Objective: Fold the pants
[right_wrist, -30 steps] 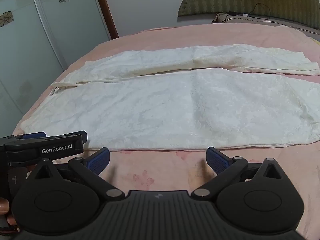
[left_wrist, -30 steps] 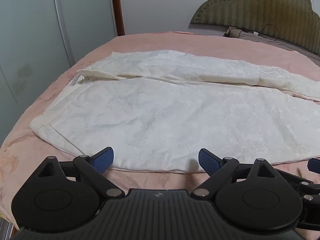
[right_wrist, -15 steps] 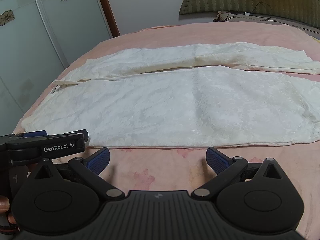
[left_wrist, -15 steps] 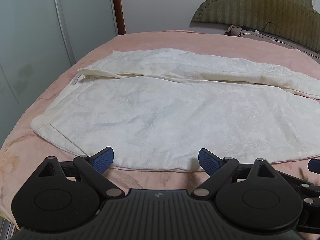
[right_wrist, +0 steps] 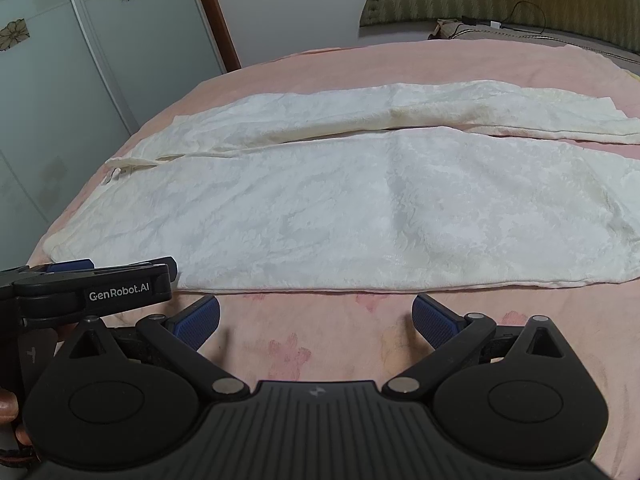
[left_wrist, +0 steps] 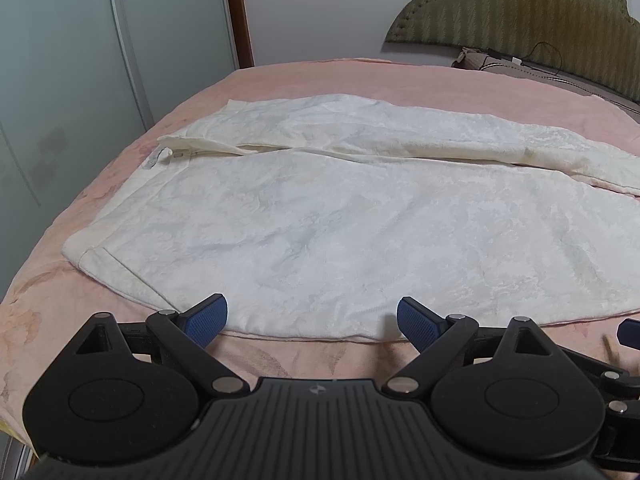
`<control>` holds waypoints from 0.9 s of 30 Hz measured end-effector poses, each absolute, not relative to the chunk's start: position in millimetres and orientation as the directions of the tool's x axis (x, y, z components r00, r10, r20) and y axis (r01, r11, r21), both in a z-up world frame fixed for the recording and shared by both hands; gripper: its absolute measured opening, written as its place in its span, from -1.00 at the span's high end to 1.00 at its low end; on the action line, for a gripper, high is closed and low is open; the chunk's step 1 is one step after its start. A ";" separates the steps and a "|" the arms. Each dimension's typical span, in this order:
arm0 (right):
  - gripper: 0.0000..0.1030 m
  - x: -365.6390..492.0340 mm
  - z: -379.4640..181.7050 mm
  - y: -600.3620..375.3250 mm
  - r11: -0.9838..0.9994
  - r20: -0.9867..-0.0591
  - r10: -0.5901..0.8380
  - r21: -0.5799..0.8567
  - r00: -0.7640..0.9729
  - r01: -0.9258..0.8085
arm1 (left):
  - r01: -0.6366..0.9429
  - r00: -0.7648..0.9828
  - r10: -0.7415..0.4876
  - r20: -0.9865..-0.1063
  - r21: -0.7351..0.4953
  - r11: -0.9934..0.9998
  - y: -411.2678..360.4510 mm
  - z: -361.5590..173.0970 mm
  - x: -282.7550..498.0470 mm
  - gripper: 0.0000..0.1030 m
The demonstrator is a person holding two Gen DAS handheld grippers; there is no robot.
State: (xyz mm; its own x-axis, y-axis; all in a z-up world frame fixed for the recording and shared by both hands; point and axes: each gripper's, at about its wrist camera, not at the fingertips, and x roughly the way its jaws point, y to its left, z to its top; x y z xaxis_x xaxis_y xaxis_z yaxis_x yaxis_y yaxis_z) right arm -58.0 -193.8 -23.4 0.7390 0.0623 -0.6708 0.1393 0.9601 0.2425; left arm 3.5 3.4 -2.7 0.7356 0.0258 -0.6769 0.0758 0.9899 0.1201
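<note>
Two grippers, the left gripper (left_wrist: 312, 318) and the right gripper (right_wrist: 316, 318), hover with fingers spread wide, holding nothing. One pair of white pants (left_wrist: 340, 220) lies flat just ahead of them, both legs stretching rightward across one pink bed (right_wrist: 320, 344).

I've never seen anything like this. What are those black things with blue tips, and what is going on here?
They are two hand-held grippers; no robot arm is involved. Each carries a camera looking forward along its fingers, giving one picture per hand. The left gripper and the right gripper are both open and hold nothing. Ahead lie white pants, spread flat on a pink bed, both legs side by side. In the right view, the left gripper shows at the pants' near edge. Folding has not begun.
</note>
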 end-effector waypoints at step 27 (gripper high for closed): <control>-1.00 -56.7 -22.9 -190.8 0.962 -0.678 0.084 0.245 0.730 0.117 | 0.091 0.745 0.017 -0.667 0.127 0.988 0.9 -3.5 2.3 -0.82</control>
